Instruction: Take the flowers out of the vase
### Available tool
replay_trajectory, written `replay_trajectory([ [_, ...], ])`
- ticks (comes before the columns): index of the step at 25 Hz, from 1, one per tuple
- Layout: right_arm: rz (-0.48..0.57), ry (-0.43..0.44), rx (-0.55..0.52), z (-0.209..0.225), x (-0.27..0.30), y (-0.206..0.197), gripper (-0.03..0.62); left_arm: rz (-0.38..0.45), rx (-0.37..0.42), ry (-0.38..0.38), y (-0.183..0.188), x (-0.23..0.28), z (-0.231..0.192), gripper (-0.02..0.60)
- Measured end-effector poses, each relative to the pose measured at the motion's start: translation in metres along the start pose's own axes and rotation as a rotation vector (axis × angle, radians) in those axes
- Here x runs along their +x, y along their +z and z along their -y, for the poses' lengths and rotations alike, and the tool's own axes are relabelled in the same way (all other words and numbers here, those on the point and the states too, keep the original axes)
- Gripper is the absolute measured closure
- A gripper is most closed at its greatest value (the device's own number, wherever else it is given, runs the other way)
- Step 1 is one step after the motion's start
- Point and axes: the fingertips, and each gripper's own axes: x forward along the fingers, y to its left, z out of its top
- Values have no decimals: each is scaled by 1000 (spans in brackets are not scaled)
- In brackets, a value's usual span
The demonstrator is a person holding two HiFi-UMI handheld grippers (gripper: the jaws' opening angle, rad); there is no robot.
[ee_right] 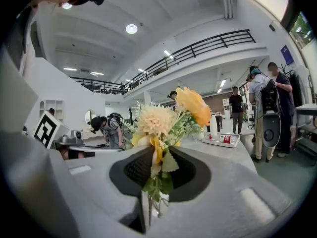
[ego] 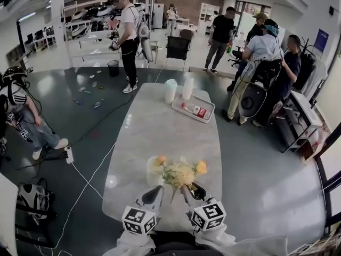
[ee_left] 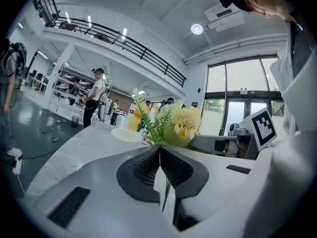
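Note:
A bunch of yellow, cream and orange flowers hangs low over the near end of the marble table. My right gripper is shut on its leafy stems, and the blooms rise just past the jaws. My left gripper is shut too, with one thin green stem pinched between its pads; the flowers stand right ahead of it. A white vase sits on the table just left of the bunch, and its rim shows beyond the left jaws.
At the table's far end stand a white tray with small bottles and two white containers. Several people stand or sit around the room. A white cable runs across the floor on the left.

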Motion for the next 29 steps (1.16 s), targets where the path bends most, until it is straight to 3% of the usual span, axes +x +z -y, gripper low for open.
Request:
replay_trajectory([
  [29, -26, 9, 42, 1, 3, -17, 523, -9, -17, 22, -7, 8, -4, 578],
])
